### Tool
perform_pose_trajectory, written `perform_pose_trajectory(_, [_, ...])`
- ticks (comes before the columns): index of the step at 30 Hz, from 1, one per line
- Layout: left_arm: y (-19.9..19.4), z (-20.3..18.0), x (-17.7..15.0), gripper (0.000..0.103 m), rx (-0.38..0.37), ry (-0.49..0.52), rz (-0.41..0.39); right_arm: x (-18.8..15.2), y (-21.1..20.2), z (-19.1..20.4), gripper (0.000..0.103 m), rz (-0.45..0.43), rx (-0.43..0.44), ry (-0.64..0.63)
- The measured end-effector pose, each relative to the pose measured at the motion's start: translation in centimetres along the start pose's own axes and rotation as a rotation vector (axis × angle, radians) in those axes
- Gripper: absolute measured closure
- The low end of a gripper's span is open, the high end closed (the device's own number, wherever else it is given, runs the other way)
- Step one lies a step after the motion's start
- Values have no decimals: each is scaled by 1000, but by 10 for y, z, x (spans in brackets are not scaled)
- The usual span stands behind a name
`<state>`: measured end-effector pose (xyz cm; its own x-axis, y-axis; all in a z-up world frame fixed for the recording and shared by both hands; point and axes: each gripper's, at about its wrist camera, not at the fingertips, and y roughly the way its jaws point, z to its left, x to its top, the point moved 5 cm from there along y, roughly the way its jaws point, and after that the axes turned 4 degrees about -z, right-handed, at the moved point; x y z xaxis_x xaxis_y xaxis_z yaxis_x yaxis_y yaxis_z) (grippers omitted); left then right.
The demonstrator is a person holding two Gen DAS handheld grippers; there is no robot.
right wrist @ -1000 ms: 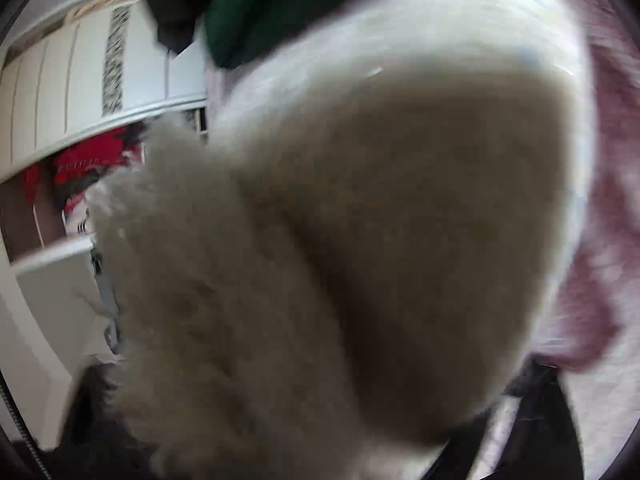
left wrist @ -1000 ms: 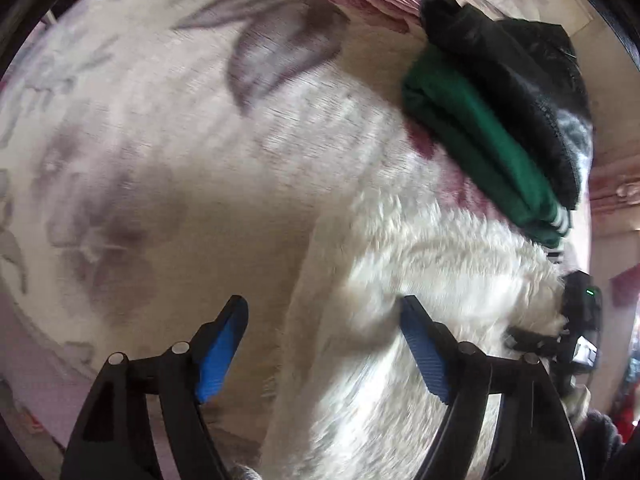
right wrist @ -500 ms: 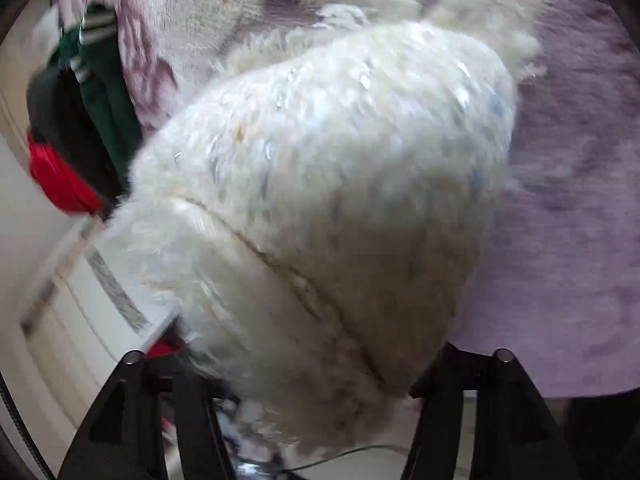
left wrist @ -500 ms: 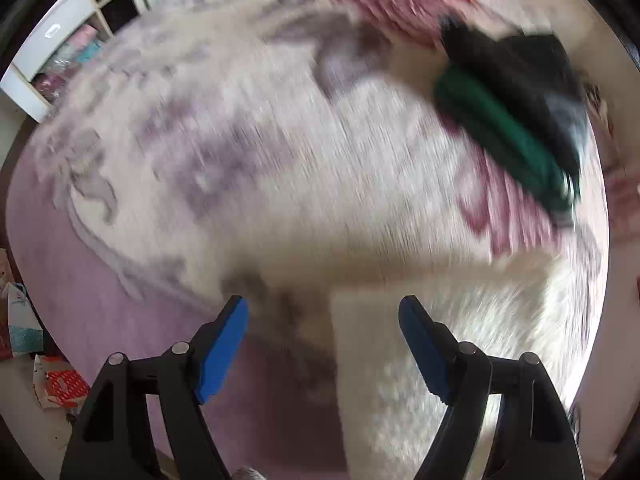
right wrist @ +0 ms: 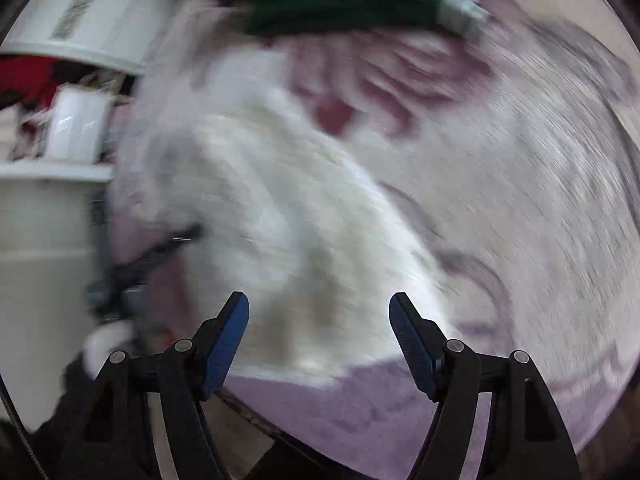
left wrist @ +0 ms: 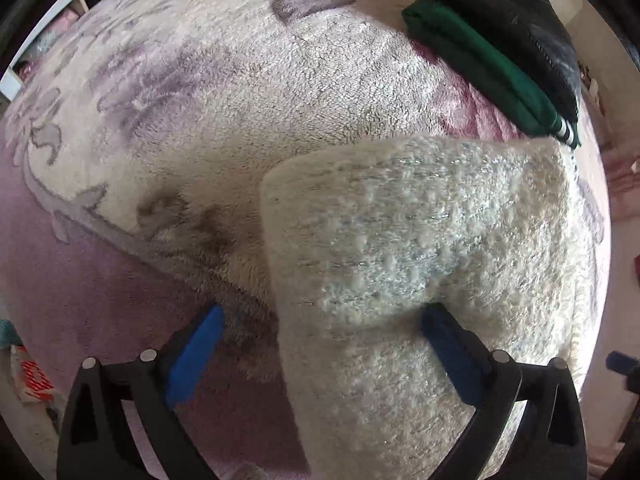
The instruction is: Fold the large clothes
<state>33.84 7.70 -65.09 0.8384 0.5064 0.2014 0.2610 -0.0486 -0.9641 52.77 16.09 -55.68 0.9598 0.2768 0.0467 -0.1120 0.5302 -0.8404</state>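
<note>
A white fluffy sweater (left wrist: 400, 232) lies folded on the flowered rug (left wrist: 200, 120). My left gripper (left wrist: 320, 340) points down over its near left edge, jaws opening wide. The left pad stands off the cloth over the rug, and the fluff brushes the tip of the right pad without being pinched. In the blurred right wrist view, my right gripper (right wrist: 320, 320) hangs above the same sweater (right wrist: 280, 208), its jaws opening and holding nothing.
A folded green garment (left wrist: 480, 68) with a black one (left wrist: 520, 32) on top lies on the rug beyond the sweater; the green garment (right wrist: 340, 12) shows in the right wrist view too. White shelves (right wrist: 48, 208) stand beside the rug.
The sweater, which filled the right wrist view while lifted, now lies flat and folded. The right gripper has let go and risen. The left jaws have spread wider and shifted along the sweater's edge.
</note>
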Motion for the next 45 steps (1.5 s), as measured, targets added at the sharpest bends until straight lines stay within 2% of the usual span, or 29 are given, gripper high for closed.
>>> perform_pose_trajectory(2, [0, -2, 1, 0, -10, -14, -15, 10, 16, 19, 28, 30, 58, -32])
perform_pose_trajectory(4, [0, -4, 1, 0, 1, -14, -14, 20, 49, 32, 29, 83, 37, -93])
perform_pose_trajectory(5, [1, -4, 1, 0, 2, -18, -9, 22, 73, 31, 29, 137, 10, -118])
perform_pose_trajectory(6, [0, -4, 0, 0, -1, -24, -4, 20, 94, 30, 29, 189, 21, -116])
perform_pose_trajectory(8, [0, -1, -2, 0, -11, -44, 8, 17, 117, 31, 41, 254, 77, -84])
perform_pose_trajectory(9, [-1, 0, -3, 0, -4, -49, 10, 14, 125, 37, 60, 272, 120, -88])
perform_pose_trajectory(10, [-2, 2, -4, 0, 13, -49, 6, 15, 129, 41, 73, 276, 122, -98])
perform_pose_trajectory(12, [-8, 3, -7, 0, 32, -32, 0, 7, 127, 56, 91, 289, 164, -127])
perform_pose_trajectory(14, [-19, 6, -11, 0, 48, -30, -9, 3, 117, 66, 92, 269, 157, -134])
perform_pose_trajectory(17, [-43, 12, -23, 0, 32, -56, -28, 10, 71, 70, 95, 168, 173, -71])
perform_pose_trajectory(20, [-57, 8, -36, 0, 26, -50, -17, 29, 13, 68, 97, 72, 123, -57])
perform_pose_trajectory(22, [-60, -3, -46, 0, 35, -3, -8, 41, -6, 62, 97, 49, 87, -64])
perform_pose_trajectory(23, [-57, -8, -48, 0, 36, 12, -2, 44, -9, 54, 97, 42, 38, -87])
perform_pose_trajectory(25, [-44, -15, -54, 0, 49, 32, 34, 57, 4, 54, 97, 73, -14, -81])
perform_pose_trajectory(27, [-28, -20, -58, 0, 37, 42, 67, 62, 38, 38, 98, 128, -96, -76])
perform_pose_trajectory(29, [-16, -24, -60, 0, 41, 61, 87, 57, 77, 24, 98, 170, -182, -109])
perform_pose_trajectory(30, [-9, -26, -62, 0, 47, 76, 93, 53, 91, 22, 98, 198, -195, -121])
perform_pose_trajectory(33, [-5, -25, -61, 0, 53, 91, 91, 54, 101, 20, 98, 211, -217, -128])
perform_pose_trajectory(36, [-9, -14, -60, 0, 23, 58, 97, 62, 91, 12, 95, 252, -153, -77])
perform_pose_trajectory(38, [-16, -2, -59, 0, -11, 0, 87, 70, 81, 5, 84, 264, -127, -43])
perform_pose_trajectory(40, [-21, 15, -57, 0, -59, -80, 73, 81, 60, -9, 52, 215, -128, -38])
perform_pose_trajectory(42, [-22, 31, -56, 0, -86, -150, 63, 92, 43, -25, 29, 168, -136, -39])
perform_pose_trajectory(43, [-17, 41, -56, 0, -95, -186, 71, 96, 39, -36, 29, 158, -139, -32])
perform_pose_trajectory(45, [-8, 48, -57, 0, -137, -225, 89, 101, 40, -62, 29, 167, -88, -5])
